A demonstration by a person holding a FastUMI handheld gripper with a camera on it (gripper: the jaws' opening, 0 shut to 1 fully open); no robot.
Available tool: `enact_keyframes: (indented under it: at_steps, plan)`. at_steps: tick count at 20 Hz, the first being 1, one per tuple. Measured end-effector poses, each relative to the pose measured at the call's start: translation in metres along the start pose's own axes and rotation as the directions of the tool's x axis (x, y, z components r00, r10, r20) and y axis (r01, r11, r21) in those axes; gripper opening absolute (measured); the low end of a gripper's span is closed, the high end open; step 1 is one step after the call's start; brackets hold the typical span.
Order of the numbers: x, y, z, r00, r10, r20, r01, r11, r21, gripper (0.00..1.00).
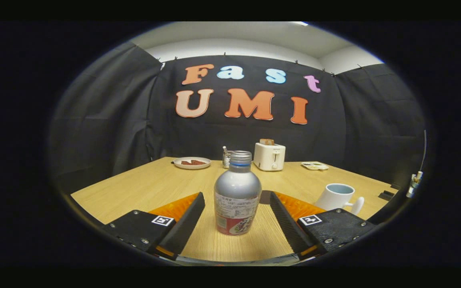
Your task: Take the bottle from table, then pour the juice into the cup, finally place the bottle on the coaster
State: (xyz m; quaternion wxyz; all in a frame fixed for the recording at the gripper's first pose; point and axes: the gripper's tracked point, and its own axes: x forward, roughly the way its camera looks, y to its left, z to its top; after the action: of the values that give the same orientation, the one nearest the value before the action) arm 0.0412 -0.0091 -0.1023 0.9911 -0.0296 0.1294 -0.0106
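The hand-held gripper (237, 200) is sitting wide apart, its fingers (186, 218) flanking the bottle (237, 194) with a gap showing on each side, neither one pressing on it. The bottle is standing upright on the tabletop (142, 188), silver with a blue-ringed cap. The white cup (336, 197) is resting just beyond the right finger, leaning slightly. Farther back a toaster (269, 156), a plate (192, 163) with food, and a small tray (315, 165) are lining the far edge of the tabletop

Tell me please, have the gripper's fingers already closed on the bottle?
No, the gripper is open: the bottle stands on the table between its fingers, with a gap on each side.
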Motion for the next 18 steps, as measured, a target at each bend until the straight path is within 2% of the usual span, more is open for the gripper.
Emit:
enact_keyframes:
  at_steps: [10, 18]
  plan:
    - [0.024, 0.003, -0.028, 0.997, 0.025, -0.078, -0.024, 1.000, 0.005, 0.98]
    - [0.034, -0.002, -0.036, 0.995, 0.008, -0.095, -0.007, 1.000, 0.010, 0.98]
